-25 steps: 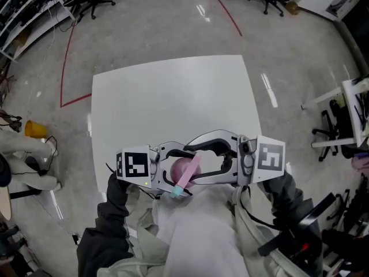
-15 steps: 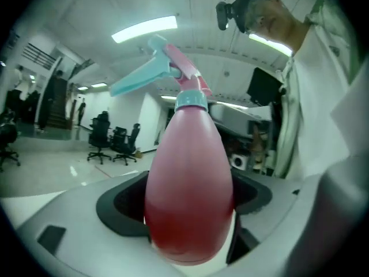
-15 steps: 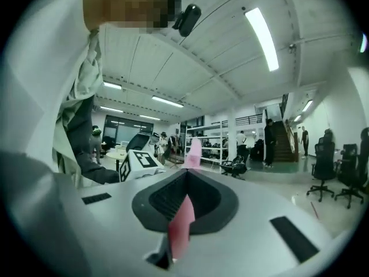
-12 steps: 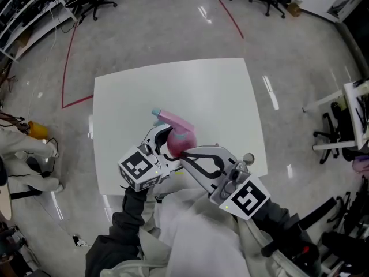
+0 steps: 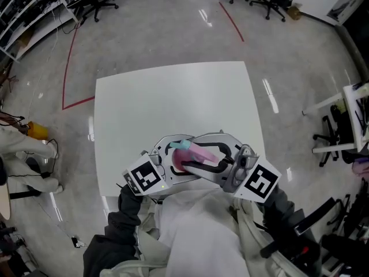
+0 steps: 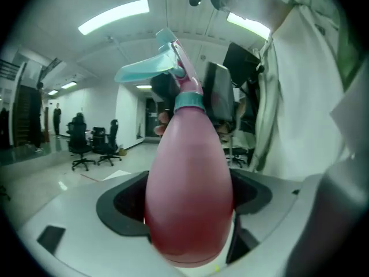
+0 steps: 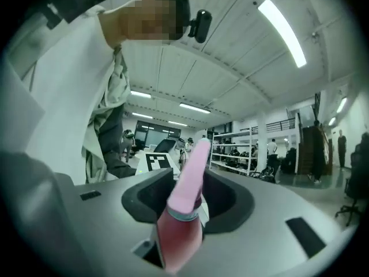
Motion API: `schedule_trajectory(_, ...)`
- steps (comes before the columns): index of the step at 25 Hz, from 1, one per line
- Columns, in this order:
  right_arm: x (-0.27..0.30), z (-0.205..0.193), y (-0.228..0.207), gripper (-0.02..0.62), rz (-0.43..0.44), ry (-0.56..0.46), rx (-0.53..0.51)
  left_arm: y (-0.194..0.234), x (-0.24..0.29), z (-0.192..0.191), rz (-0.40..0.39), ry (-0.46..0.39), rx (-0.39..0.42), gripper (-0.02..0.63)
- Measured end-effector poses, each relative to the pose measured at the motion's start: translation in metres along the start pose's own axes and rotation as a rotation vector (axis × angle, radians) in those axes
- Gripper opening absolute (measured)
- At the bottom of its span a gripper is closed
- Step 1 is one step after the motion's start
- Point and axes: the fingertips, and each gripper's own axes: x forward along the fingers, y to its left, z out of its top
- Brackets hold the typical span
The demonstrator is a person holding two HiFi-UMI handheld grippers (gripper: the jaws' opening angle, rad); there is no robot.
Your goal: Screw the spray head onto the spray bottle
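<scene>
White table (image 5: 173,97) on grey floor. In the head view my left gripper (image 5: 173,157) and right gripper (image 5: 191,154) meet over its near edge around the pink spray bottle (image 5: 202,153).

Left gripper view: my jaws clamp the bottle's belly, with the teal spray head (image 6: 151,68) on top.

Right gripper view: my jaws have just been opening and stand apart, the head between them.

**Right gripper (image 7: 193,183), seen along its own 2 grey jaws.** The jaws have just been opening, and their dark pads stand clear on either side of the pink spray bottle (image 7: 177,241). Above a pale collar (image 7: 183,215), the spray head (image 7: 191,166) leans toward 1 o'clock. A marker cube (image 7: 154,161) sits at 10 o'clock of the collar. White clothing (image 7: 63,114) fills 9 o'clock. A ceiling light strip (image 7: 281,30) runs at 1 o'clock, and shelving (image 7: 236,152) stands toward 3 o'clock.
</scene>
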Motion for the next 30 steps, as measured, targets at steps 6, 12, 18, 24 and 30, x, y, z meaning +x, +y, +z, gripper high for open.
schedule_trajectory(6,-0.015,-0.032,-0.072,0.120,-0.650,-0.014,0.298,0.053,-0.001,-0.023,0.484,0.133,0.004,0.426)
schedule_trajectory(12,-0.006,-0.005,-0.071,0.123,-0.576,-0.102,0.180,0.050,-0.001,0.003,0.359,-0.031,-0.021,0.425)
schedule_trajectory(18,-0.049,0.044,-0.017,0.167,-0.236,-0.233,0.031,0.003,-0.012,0.044,0.087,-0.258,-0.045,0.425)
schedule_trajectory(24,-0.037,0.044,-0.012,0.166,-0.229,-0.227,0.010,0.010,-0.028,0.061,0.090,-0.261,-0.084,0.425)
schedule_trajectory(30,-0.013,0.050,0.036,0.156,-0.126,-0.196,-0.107,0.021,-0.008,0.044,0.163,-0.142,-0.096,0.425)
